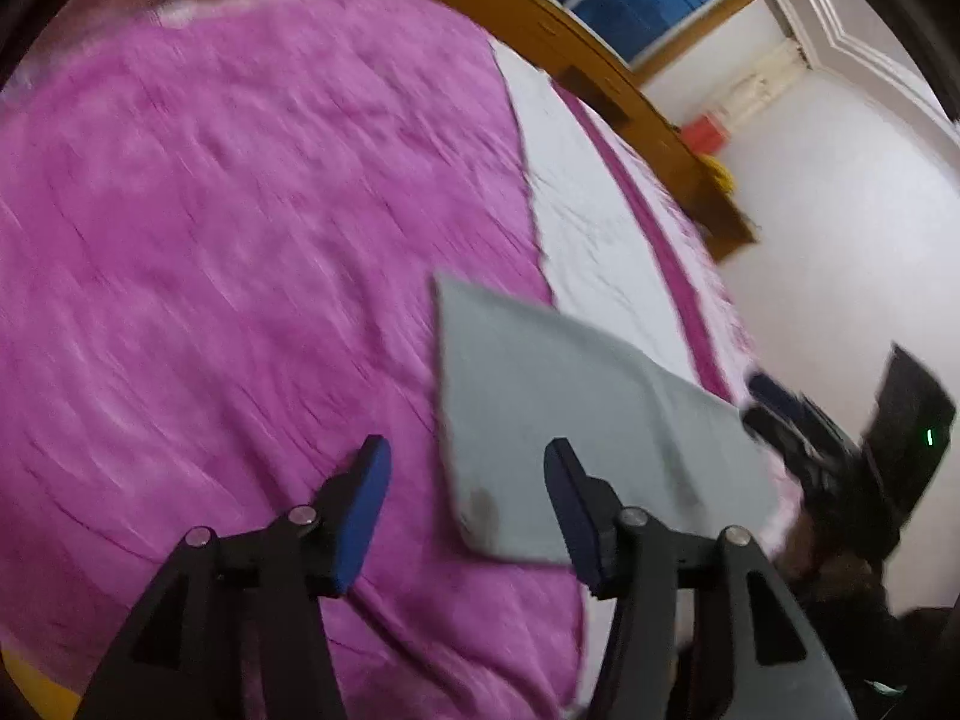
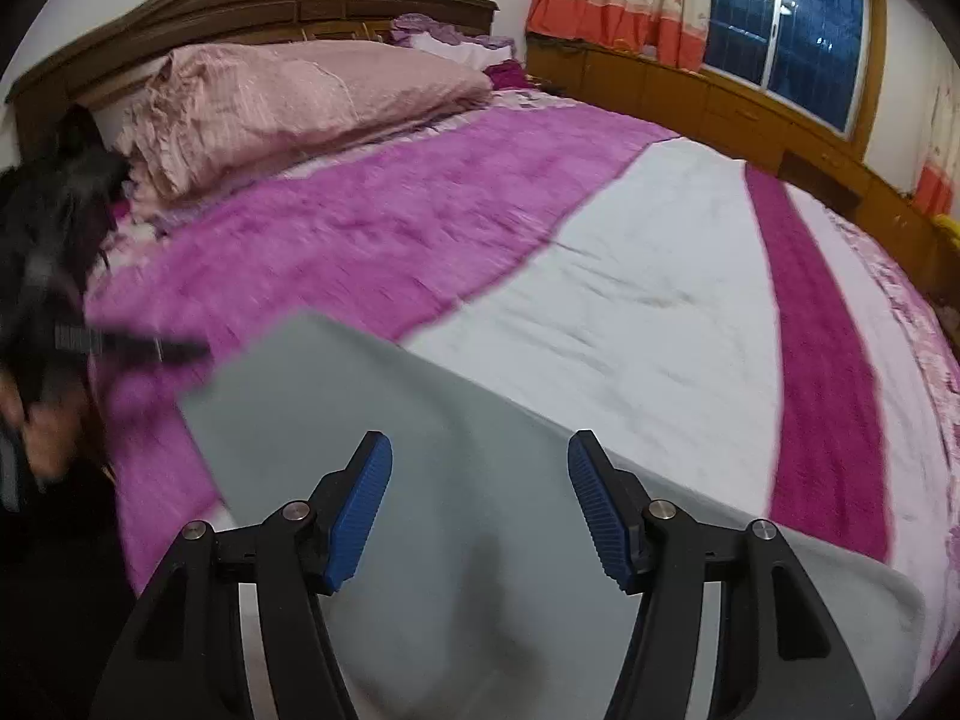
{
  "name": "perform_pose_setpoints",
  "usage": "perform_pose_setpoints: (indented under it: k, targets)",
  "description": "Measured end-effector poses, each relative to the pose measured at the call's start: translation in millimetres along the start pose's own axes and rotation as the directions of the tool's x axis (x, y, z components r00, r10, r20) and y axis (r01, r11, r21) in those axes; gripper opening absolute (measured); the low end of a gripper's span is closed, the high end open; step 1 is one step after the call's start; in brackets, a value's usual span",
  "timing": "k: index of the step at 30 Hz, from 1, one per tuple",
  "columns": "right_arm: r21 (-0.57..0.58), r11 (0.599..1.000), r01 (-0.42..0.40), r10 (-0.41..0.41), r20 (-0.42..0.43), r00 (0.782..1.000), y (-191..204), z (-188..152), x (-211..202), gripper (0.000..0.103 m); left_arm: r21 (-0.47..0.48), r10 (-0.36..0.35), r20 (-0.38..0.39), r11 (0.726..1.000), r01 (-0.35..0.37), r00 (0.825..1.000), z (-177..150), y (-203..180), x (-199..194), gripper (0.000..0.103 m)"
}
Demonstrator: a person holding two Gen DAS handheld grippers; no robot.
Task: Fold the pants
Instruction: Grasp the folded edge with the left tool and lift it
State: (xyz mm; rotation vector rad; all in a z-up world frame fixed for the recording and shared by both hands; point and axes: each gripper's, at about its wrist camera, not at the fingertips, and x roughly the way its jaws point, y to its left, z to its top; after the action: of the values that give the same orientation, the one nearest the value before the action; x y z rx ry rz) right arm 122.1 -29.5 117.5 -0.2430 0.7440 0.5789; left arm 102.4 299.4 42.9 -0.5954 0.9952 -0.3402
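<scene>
The bed [image 2: 630, 312], under a magenta and white blanket [image 1: 240, 240], carries the grey pants [image 2: 480, 480] near its front edge, lying as a flat, folded panel. The left gripper [image 1: 468, 480] hangs wide apart above the pants' near corner, gripping nothing; the right gripper [image 2: 480, 474] is equally wide over the middle of the cloth, empty too. The fold looks laid, so the sensible move is to lift both clear without snagging an edge, then check corners align before smoothing or folding again.
</scene>
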Motion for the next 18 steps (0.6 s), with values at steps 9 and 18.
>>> perform_pose_setpoints:
  k: [9,18]
  targets:
    - [-0.026,1.000,-0.010,0.011,0.034,0.999,9.7,0.6,-13.3,0.059,-0.140,-0.241,0.046,0.959,0.245,0.969,-5.9,28.6,13.4,0.051]
    - [-0.024,0.999,-0.026,0.026,0.009,1.000,11.6,-3.5,-19.4,0.059,-0.298,-0.309,0.123,0.895,0.332,0.943,-20.9,39.2,18.0,0.005]
